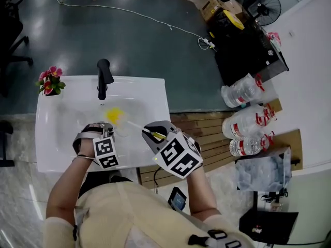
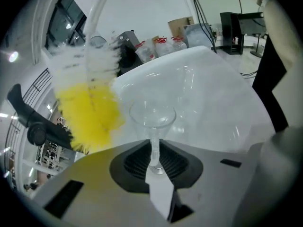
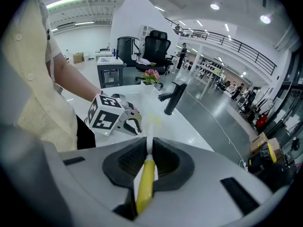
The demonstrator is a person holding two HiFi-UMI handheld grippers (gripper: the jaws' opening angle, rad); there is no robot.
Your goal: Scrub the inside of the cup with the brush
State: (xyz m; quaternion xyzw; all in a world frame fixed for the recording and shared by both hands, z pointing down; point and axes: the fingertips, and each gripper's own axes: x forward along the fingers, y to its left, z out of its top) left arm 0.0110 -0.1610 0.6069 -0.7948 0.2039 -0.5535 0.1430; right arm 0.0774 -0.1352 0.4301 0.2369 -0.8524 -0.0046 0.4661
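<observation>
Now, the cup [image 2: 153, 117], a clear stemmed one, was held out over the white sink [image 2: 213, 93], its thin stem pinched tight between the nearly closed jaws of the left gripper [image 2: 155, 162], with the bowl pointing away from that gripper. Right beside the bowl, and outside it, hung the brush [image 2: 90, 112], with white bristles nearer its shaft and yellow ones at the tip; whether any bristle touched the rim could not be told. From the head view, that yellow tuft [image 1: 115, 115] sat over the middle of the basin, just ahead of the left gripper [image 1: 108, 129]. The white shaft ran back to the right gripper [image 1: 150, 133]. There, the right gripper [image 3: 148, 155] was clamped on the brush's yellow handle [image 3: 146, 183], jaws snug on either side where the handle met the shaft. A black tap [image 1: 103, 76] stood at the far edge of the sink [image 1: 62, 138], with a small pot of pink flowers [image 1: 50, 81] at the far left corner. Off to the right, large water bottles [image 1: 248, 118] lay on wooden boards, well apart from the sink.
</observation>
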